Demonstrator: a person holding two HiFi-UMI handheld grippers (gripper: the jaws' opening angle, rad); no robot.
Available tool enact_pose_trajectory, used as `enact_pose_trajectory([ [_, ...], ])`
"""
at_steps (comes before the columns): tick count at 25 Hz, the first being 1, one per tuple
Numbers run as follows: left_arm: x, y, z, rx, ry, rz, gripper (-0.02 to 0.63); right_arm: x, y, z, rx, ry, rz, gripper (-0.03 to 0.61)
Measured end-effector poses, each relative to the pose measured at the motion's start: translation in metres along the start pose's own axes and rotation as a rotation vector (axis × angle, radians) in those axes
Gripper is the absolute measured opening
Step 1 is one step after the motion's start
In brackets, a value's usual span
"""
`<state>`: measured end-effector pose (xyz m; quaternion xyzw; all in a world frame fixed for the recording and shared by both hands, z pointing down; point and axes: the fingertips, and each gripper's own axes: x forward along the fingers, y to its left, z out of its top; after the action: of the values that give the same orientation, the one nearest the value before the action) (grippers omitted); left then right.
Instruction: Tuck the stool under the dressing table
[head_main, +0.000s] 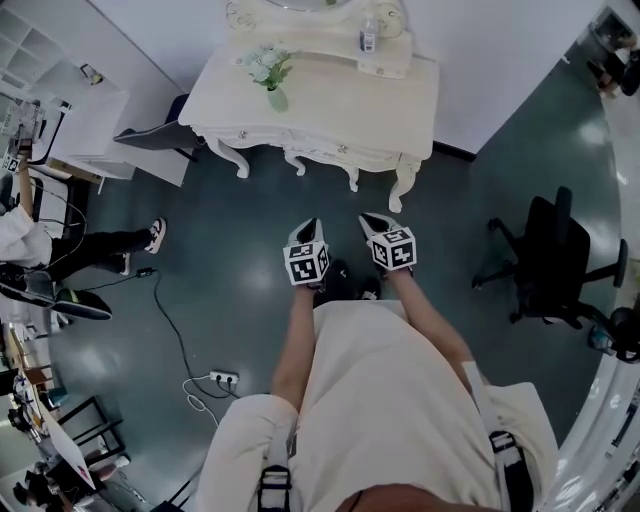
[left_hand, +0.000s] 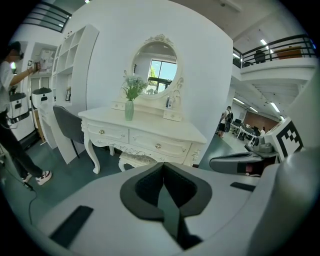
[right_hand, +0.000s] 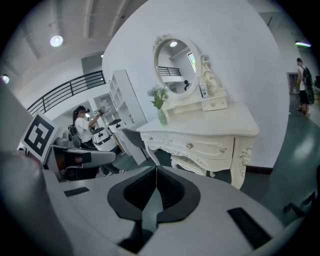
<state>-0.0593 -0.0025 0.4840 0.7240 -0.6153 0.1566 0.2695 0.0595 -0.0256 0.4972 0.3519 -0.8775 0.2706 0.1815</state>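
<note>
The white dressing table (head_main: 330, 95) stands against the far wall, with an oval mirror (left_hand: 155, 62) on top. The white stool (left_hand: 133, 159) sits beneath the table between its legs, partly hidden by the drawer front; the right gripper view shows the stool (right_hand: 194, 165) there too. In the head view the tabletop hides it. My left gripper (head_main: 313, 224) and right gripper (head_main: 368, 220) hover side by side over the floor, short of the table. Both are shut, with nothing between the jaws, and touch neither table nor stool.
A vase of flowers (head_main: 270, 78) and a small bottle (head_main: 367, 40) stand on the table. A black office chair (head_main: 555, 255) is at the right, a grey chair (head_main: 150, 138) at the table's left. A person (head_main: 100, 245) stands left. A power strip (head_main: 224, 378) lies on the floor.
</note>
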Motion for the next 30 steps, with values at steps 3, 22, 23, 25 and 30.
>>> enact_pose_trajectory([
  [3, 0.000, 0.000, -0.003, 0.003, 0.002, 0.000, 0.015, -0.001, -0.002, -0.001, 0.003, -0.006, -0.005, 0.044],
  [22, -0.014, 0.004, -0.012, -0.055, -0.009, 0.008, 0.015, -0.007, 0.005, -0.011, -0.005, 0.000, 0.018, 0.043],
  [23, -0.014, 0.004, -0.014, -0.055, -0.008, 0.010, 0.015, -0.008, 0.005, -0.011, -0.005, 0.000, 0.018, 0.043],
  [25, -0.016, 0.004, -0.016, -0.056, -0.006, 0.012, 0.015, -0.008, 0.004, -0.013, -0.002, -0.002, 0.017, 0.043],
  [30, -0.019, 0.004, -0.018, -0.058, -0.008, 0.016, 0.015, -0.011, 0.007, -0.015, 0.001, -0.003, 0.021, 0.043],
])
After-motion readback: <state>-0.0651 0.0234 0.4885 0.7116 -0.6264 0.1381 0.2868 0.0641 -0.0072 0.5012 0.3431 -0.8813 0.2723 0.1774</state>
